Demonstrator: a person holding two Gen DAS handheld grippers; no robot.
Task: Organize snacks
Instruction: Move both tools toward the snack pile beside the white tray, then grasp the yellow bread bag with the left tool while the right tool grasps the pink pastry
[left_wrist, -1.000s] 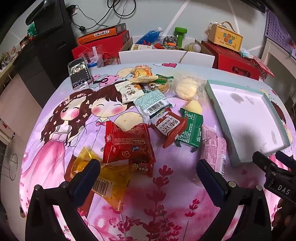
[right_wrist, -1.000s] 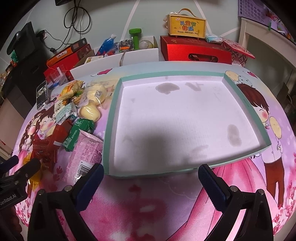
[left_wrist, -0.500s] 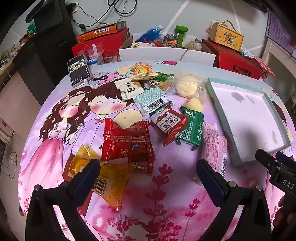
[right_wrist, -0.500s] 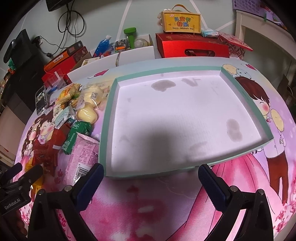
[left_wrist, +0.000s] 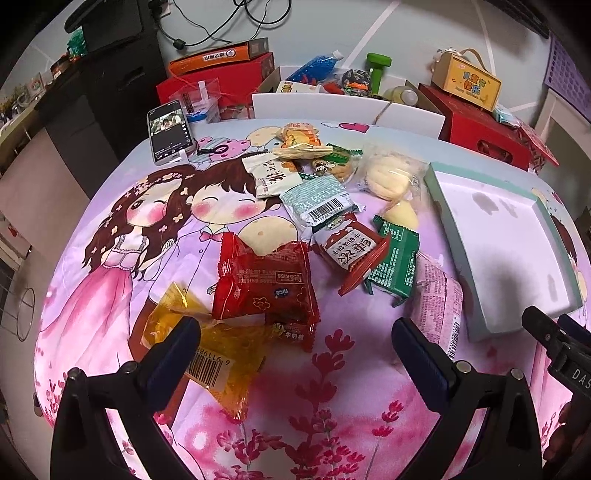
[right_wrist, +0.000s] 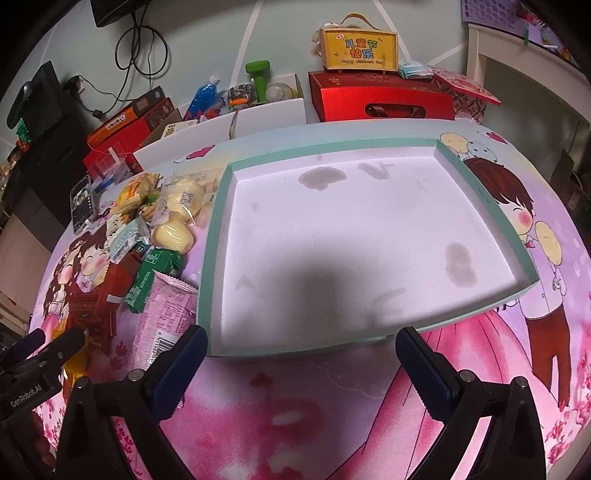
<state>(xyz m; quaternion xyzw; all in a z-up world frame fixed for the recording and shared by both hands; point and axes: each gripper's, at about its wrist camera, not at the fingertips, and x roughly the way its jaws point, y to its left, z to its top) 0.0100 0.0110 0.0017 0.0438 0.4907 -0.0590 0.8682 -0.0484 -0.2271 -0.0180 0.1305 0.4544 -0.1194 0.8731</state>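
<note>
Several snack packets lie in a loose pile on the cartoon-printed cloth: a red packet (left_wrist: 264, 282), a yellow packet (left_wrist: 207, 350), a pink packet (left_wrist: 437, 306), a green packet (left_wrist: 395, 264). My left gripper (left_wrist: 295, 350) hovers open just short of the red and yellow packets, holding nothing. A shallow teal-rimmed tray (right_wrist: 214, 236) with a white floor lies to the right of the pile, with nothing in it. My right gripper (right_wrist: 299, 363) is open at the tray's near edge. The pink packet (right_wrist: 166, 314) touches the tray's left side.
A phone (left_wrist: 170, 131) lies at the table's far left. Behind the table stand red boxes (right_wrist: 380, 98), a yellow carton (right_wrist: 358, 50), white bins (left_wrist: 314, 105) and bottles. The other gripper shows at the edge of each view.
Both views have shifted slightly; the left gripper has drawn a little closer to the pile and the right view has tilted. No packet has moved and both grippers stay open.
</note>
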